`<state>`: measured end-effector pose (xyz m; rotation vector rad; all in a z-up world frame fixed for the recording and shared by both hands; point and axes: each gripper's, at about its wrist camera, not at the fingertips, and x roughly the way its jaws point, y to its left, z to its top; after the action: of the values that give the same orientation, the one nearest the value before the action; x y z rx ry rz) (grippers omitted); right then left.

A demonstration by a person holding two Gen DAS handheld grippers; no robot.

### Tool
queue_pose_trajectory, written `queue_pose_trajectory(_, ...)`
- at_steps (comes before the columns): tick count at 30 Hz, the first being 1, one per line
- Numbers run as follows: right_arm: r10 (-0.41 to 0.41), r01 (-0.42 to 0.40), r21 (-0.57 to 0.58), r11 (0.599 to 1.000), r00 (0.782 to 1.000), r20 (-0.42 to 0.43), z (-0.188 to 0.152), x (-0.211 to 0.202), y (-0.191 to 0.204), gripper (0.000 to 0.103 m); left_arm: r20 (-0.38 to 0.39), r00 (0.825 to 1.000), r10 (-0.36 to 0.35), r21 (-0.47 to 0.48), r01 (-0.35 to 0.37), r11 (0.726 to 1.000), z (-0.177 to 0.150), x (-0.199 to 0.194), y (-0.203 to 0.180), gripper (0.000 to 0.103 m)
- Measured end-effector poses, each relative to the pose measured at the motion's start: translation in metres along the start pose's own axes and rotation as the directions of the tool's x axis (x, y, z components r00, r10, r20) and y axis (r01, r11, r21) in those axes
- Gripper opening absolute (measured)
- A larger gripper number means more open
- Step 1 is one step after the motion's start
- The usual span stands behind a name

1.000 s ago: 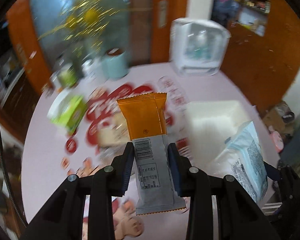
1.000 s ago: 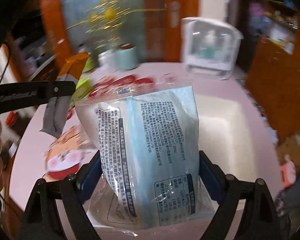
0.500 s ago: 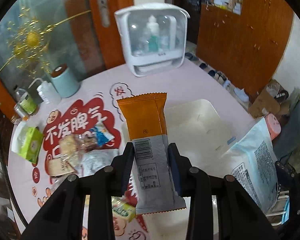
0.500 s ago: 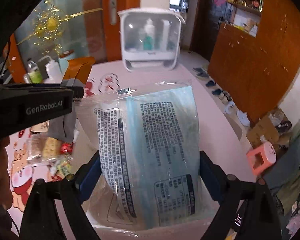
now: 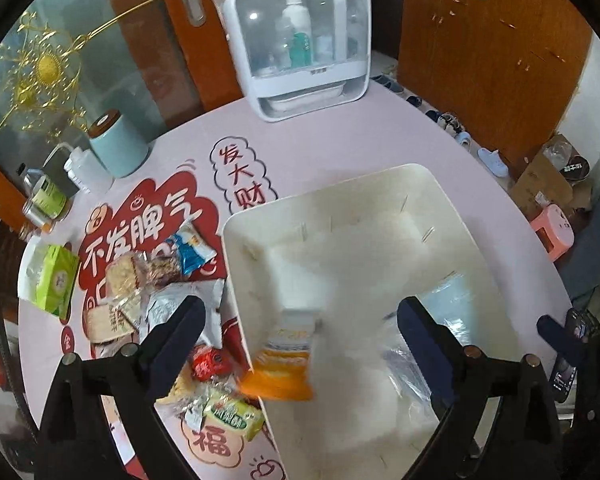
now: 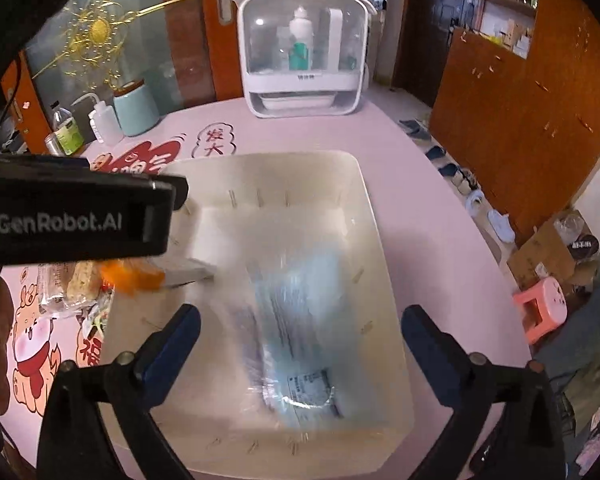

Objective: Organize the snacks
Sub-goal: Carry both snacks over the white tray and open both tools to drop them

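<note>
The bin [image 5: 452, 208] sits right of the loose snacks [image 5: 148, 280], the dispenser [image 5: 300, 40] behind it, and a blurred bag [image 6: 300, 320] seemingly inside.

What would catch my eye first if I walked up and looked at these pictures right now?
Probably the big white bin in the middle of the pink table, with a blurred pale-blue packet dropping into it between the right gripper and its wide-open jaws. At the bin's left side an orange-and-grey snack bar tumbles in below the left gripper, also open. A heap of loose snacks lies on the table left of the bin.
</note>
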<state>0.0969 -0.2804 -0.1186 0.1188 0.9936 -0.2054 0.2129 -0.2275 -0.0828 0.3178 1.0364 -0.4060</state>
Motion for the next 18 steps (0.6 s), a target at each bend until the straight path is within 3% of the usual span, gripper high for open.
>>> queue_pose_trajectory(18, 0.029, -0.029, -0.032, 0.999, 1.000, 0.004, -0.005, -0.023, 0.015, 0.102, 0.047, 0.999, 0.018, -0.158, -0.011, 0.987, -0.048, -0.072, 0.058, 0.096)
